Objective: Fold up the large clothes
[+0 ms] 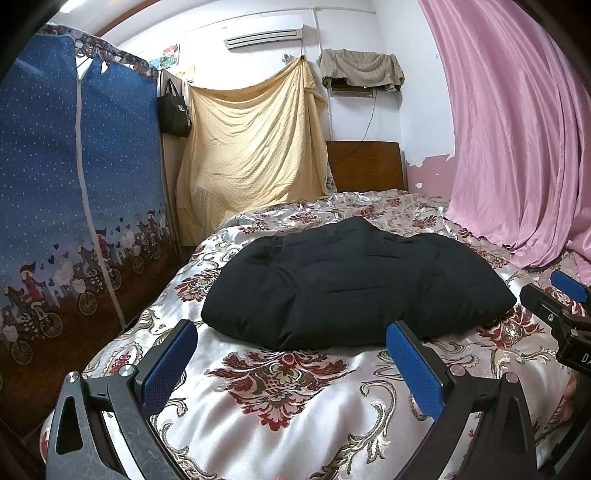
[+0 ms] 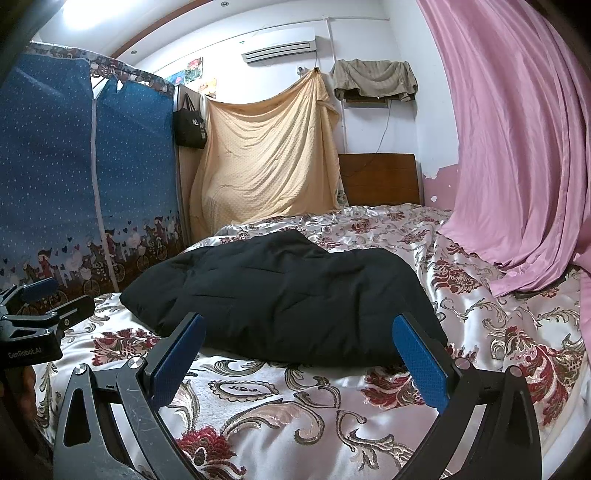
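Two handheld grippers hover above a bed, both empty. In the left wrist view, the left gripper (image 1: 291, 345) fills the bottom of the frame with its blue-padded fingers (image 1: 170, 363) spread wide apart, nothing between them. In the right wrist view, the right gripper (image 2: 298, 338) occupies the bottom of the frame in the same condition: fingers spread, gripping nothing. The dark quilted garment (image 1: 351, 284), a padded black piece, lies as a puffy bundle at the centre of each frame, resting on the floral satin bedspread (image 1: 291, 417). In the left wrist view the garment's near edge sits just beyond the fingertips, apart from them. In the right wrist view the fingertips overlap the garment's near edge; contact cannot be determined. The right gripper also appears at the right edge of the left wrist view, just beside the garment's right corner. A blue fabric wardrobe (image 1: 74, 192) with a zip stands at the left of the frame. A yellow sheet (image 1: 251, 147) hangs at upper centre, next to a black bag (image 1: 173, 110). An air conditioner (image 1: 264, 33) is mounted at the top. A pink curtain (image 1: 517, 129) drapes down the right side. A wooden headboard (image 1: 364, 166) stands behind the bed.
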